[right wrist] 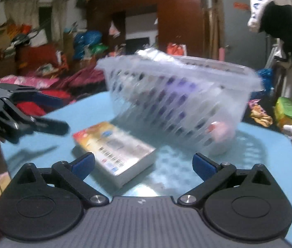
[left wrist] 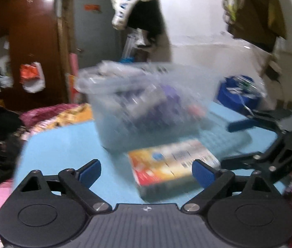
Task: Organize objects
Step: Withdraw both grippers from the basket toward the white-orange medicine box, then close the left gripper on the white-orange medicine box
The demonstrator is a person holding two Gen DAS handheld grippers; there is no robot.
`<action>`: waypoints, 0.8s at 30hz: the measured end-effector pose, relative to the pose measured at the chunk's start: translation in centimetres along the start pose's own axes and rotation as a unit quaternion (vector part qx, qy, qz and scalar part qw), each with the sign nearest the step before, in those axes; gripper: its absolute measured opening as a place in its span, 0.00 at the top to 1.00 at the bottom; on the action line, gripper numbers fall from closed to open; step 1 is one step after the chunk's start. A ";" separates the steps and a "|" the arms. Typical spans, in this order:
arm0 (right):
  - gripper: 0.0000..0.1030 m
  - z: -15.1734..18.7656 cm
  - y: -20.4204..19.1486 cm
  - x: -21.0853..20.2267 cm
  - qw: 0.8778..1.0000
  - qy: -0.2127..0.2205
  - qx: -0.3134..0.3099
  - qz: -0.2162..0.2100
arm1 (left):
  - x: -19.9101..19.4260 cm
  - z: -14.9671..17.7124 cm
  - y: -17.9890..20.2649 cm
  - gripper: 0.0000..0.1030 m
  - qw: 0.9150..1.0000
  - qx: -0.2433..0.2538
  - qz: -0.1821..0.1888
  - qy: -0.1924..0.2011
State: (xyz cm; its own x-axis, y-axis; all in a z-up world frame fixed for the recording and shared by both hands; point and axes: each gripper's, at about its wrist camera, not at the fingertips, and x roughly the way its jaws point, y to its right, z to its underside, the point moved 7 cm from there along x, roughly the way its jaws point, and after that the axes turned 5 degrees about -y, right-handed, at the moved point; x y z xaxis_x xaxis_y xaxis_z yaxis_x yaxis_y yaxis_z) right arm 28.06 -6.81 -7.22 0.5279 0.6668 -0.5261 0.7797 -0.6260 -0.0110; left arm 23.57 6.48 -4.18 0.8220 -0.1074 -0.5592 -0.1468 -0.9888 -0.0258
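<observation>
A red, orange and white box lies flat on the light blue table (left wrist: pixel 63 144), just in front of a clear slotted plastic basket (left wrist: pixel 146 111) filled with several items. The box (left wrist: pixel 172 165) sits just ahead of my left gripper (left wrist: pixel 147 170), which is open and empty. In the right wrist view the box (right wrist: pixel 115 146) lies ahead and left of my right gripper (right wrist: pixel 143 164), also open and empty; the basket (right wrist: pixel 179 103) stands behind it. Each gripper shows in the other's view: the right one (left wrist: pixel 255 140) and the left one (right wrist: pixel 32 111). Both views are blurred.
A blue container (left wrist: pixel 238 93) stands at the table's far right. Piled clothes and bedding (right wrist: pixel 42 82) lie beyond the table's far edge. A brown wardrobe (left wrist: pixel 32 41) and a grey door (left wrist: pixel 96 31) stand behind. Clothes (left wrist: pixel 137 6) hang above.
</observation>
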 end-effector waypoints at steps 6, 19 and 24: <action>0.04 0.5 -2.1 2.0 0.999 -0.028 -0.028 -0.019 | 1.5 1.5 0.1 0.14 0.999 -0.002 0.043 -0.013; 0.35 1.7 -3.1 3.4 0.997 -0.055 -0.045 -0.026 | 2.1 1.7 0.4 0.47 0.999 0.000 0.039 -0.018; 0.39 1.9 -3.2 1.7 0.998 -0.017 -0.062 -0.014 | 0.9 1.6 1.3 0.51 0.999 0.008 0.033 0.018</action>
State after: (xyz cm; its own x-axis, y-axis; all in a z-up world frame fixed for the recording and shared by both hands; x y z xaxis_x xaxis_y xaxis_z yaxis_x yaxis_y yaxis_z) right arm 25.86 -4.44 -9.76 0.4952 0.6673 -0.5563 0.8305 -0.5516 0.0775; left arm 23.22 5.30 -6.07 0.8301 -0.1758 -0.5292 -0.2098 -0.9777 -0.0041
